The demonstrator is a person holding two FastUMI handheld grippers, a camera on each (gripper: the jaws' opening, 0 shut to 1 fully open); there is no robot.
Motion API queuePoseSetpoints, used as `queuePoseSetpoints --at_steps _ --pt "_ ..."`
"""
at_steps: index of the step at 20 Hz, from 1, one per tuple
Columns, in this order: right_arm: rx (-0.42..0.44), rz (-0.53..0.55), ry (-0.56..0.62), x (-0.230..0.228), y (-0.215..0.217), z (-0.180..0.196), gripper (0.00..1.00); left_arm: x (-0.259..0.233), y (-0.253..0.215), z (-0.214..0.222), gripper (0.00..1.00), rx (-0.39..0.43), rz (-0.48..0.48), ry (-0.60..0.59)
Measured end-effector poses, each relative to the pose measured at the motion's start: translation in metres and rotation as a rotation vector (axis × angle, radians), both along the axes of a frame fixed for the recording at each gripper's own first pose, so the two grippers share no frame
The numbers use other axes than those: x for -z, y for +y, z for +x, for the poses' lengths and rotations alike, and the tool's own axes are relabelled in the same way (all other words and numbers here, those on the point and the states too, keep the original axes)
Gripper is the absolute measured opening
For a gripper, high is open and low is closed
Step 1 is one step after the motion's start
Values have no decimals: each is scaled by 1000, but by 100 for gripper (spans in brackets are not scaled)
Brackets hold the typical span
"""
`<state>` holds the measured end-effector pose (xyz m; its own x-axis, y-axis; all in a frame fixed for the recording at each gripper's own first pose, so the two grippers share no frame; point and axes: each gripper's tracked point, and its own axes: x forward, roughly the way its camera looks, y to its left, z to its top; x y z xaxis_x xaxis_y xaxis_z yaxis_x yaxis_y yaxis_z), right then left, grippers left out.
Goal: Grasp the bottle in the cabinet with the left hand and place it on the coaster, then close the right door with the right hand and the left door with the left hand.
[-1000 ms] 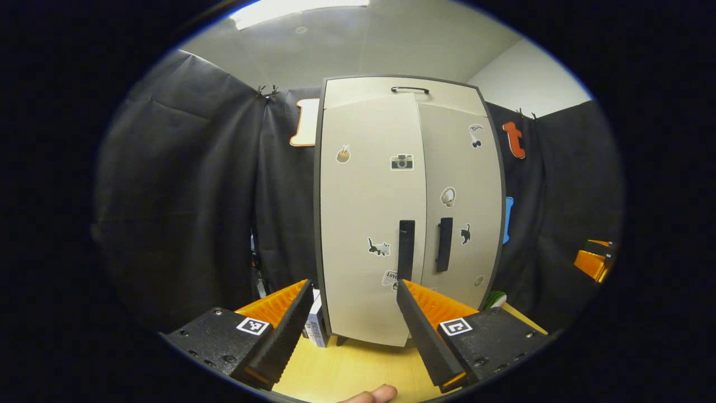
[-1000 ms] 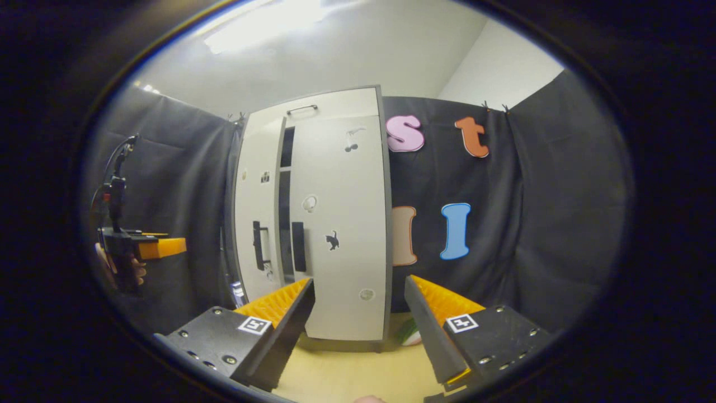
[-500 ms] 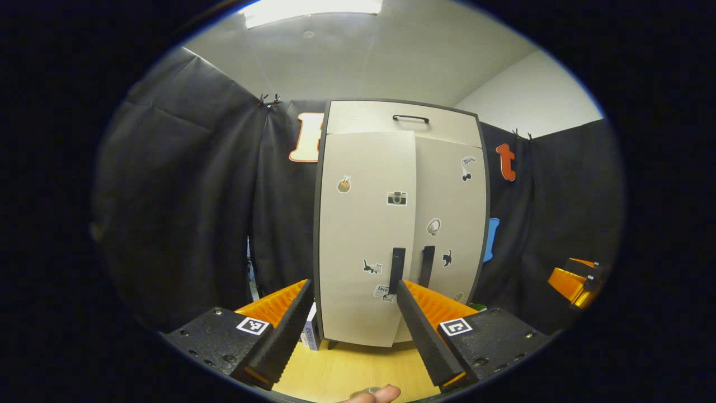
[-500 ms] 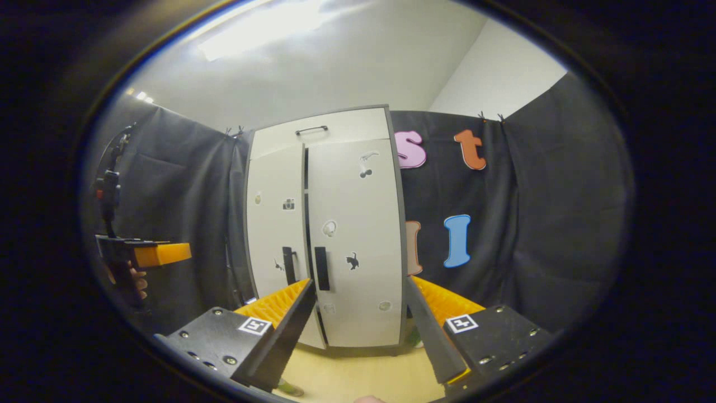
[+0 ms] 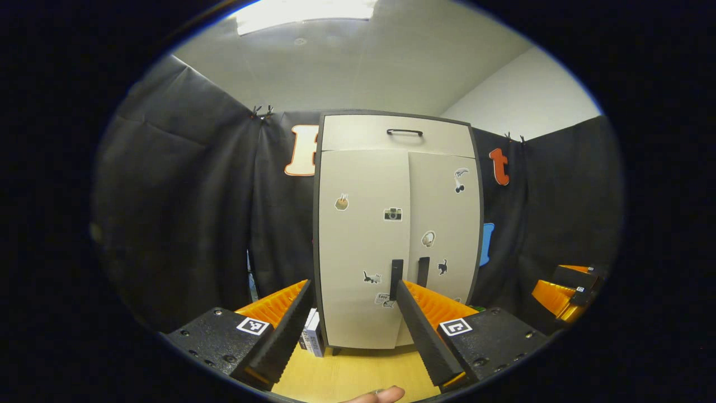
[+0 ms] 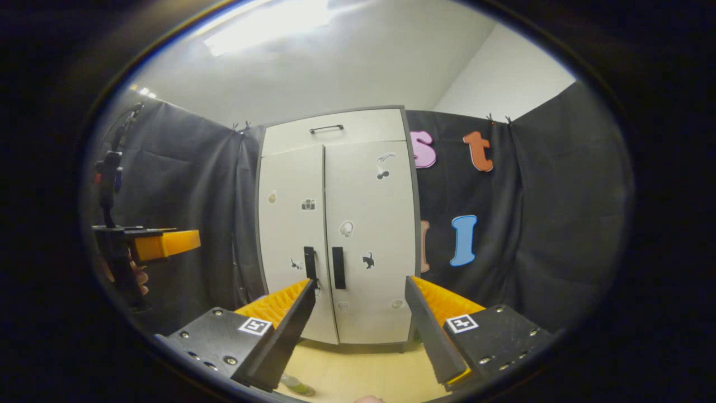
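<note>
Bottle: hidden; position and axis cannot be told.
Cabinet point(image 5: 363, 246): upright on wooden table point(image 5: 358, 372); contents hidden.
Left door point(image 5: 358, 240): shut.
Right door point(image 5: 444, 224): shut, handles side by side.
Left gripper point(image 5: 349, 336): jaws wide apart, empty.
Right gripper point(image 6: 361, 330): jaws wide apart, empty.

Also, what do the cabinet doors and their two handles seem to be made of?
The cabinet doors look like matte beige laminated board: flat, even, no grain, stickers lying smooth on them. The handles are black bars with a dull finish, plastic or painted metal; the look leaves that open.
</note>
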<state>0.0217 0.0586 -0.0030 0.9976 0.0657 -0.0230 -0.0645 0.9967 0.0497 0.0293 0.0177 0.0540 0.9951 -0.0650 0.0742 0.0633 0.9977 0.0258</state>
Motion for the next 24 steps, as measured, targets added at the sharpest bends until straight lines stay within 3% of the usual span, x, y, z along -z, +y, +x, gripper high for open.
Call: queuePoseSetpoints --at_steps 6,12,24 --pt "2 -20 -14 3 10 3 97 15 -12 6 95 -2 -5 13" --pt "-13 -111 -11 21 20 9 98 46 -27 7 95 40 4 66" --pt "50 -116 -13 36 18 13 98 50 7 13 95 20 23 50"
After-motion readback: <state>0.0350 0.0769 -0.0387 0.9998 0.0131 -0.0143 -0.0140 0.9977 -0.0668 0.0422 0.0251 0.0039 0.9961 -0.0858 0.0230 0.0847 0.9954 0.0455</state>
